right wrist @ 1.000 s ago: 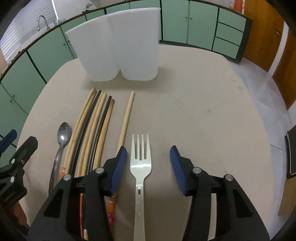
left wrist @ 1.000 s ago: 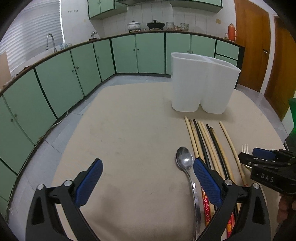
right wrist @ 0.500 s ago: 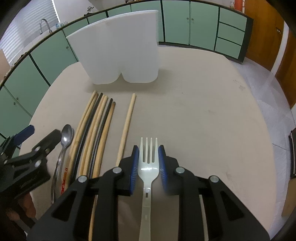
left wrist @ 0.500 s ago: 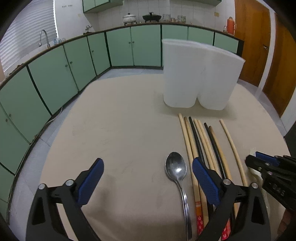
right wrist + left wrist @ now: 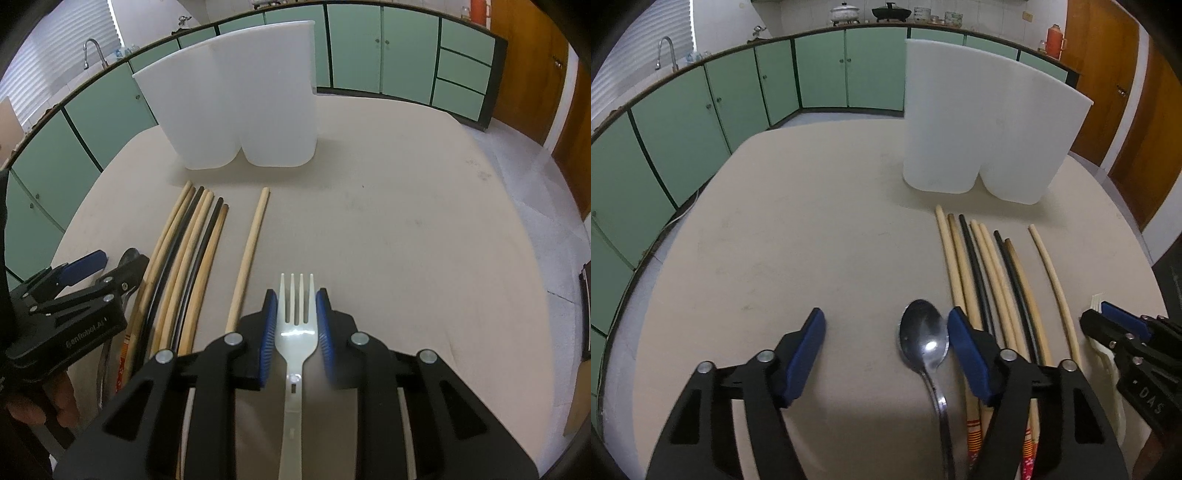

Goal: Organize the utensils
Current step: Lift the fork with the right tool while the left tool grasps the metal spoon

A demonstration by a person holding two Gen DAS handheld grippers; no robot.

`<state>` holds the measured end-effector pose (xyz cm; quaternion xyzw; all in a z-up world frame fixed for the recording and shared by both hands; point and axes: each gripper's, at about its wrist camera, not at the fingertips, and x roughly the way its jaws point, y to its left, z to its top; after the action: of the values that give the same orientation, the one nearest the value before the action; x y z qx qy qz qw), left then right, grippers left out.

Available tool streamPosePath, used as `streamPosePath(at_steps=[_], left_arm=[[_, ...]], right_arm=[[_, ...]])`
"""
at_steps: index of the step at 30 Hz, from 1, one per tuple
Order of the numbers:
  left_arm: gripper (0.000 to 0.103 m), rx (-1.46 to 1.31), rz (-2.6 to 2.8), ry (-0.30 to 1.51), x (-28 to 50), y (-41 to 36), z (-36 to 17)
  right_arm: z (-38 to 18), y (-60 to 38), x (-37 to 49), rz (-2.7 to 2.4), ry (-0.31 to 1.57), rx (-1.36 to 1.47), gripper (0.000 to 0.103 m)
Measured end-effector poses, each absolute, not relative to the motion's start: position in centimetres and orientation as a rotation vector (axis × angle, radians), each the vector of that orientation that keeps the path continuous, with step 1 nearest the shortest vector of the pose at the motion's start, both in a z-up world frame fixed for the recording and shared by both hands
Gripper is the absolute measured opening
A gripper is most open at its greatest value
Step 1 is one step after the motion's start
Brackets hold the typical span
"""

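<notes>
The left hand-held gripper (image 5: 884, 356), black with blue pads, is held low with its two fingers spread wide apart. The right hand-held gripper (image 5: 295, 328), of the same build, has its blue pads (image 5: 269, 332) drawn close together, pressing on both sides of a white plastic fork (image 5: 297, 325).

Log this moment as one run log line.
right gripper: shut on white fork | left gripper: open by spoon | chopsticks: on table | white holder: upright
</notes>
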<state>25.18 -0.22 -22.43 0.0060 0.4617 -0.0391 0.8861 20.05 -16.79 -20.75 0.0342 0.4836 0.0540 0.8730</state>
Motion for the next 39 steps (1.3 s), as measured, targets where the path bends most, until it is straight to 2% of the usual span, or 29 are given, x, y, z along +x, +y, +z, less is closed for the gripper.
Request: streamPosePath(at_steps=[5, 7, 9, 15, 20, 21, 22, 27, 39], left_arm=[[0.055, 0.008, -0.102, 0.974, 25.4, -0.8, -22.1], [0.038, 0.013, -0.1, 0.972, 25.5, -0.9, -22.0], [0.026, 0.011, -0.102, 0.969, 25.5, -0.9, -21.8], [0.025, -0.019, -0.132, 0.965, 24.5, -0.2, -21.5], [0.024, -0.067, -0.167, 0.888, 23.0, 1.2, -20.0], [0.006, -0.072, -0.177, 0.864, 22.6, 1.5, -19.5], [0.004, -0.075, -0.183, 0.855, 22.5, 1.6, -19.2], [0.0, -0.096, -0.215, 0.794, 21.2, 2.2, -17.9], [0.0, -0.095, -0.252, 0.76, 20.3, 1.6, -17.4]], right_arm=[[-20.6, -17.1, 20.1, 0.123, 1.023, 0.081, 0.022], [-20.5, -17.2, 20.3, 0.128, 1.031, 0.077, 0.022], [-20.5, -17.1, 20.4, 0.132, 1.031, 0.063, 0.022], [-20.4, -17.4, 20.5, 0.144, 1.026, 0.071, 0.021], [-19.1, -18.4, 19.4, 0.159, 0.958, 0.097, 0.021], [-18.6, -18.6, 19.2, 0.166, 0.938, 0.1, 0.021], [-18.0, -18.7, 18.9, 0.173, 0.915, 0.101, 0.021], [-16.0, -19.2, 18.3, 0.206, 0.855, 0.107, 0.021], [-15.5, -19.0, 17.8, 0.2, 0.852, 0.114, 0.021]])
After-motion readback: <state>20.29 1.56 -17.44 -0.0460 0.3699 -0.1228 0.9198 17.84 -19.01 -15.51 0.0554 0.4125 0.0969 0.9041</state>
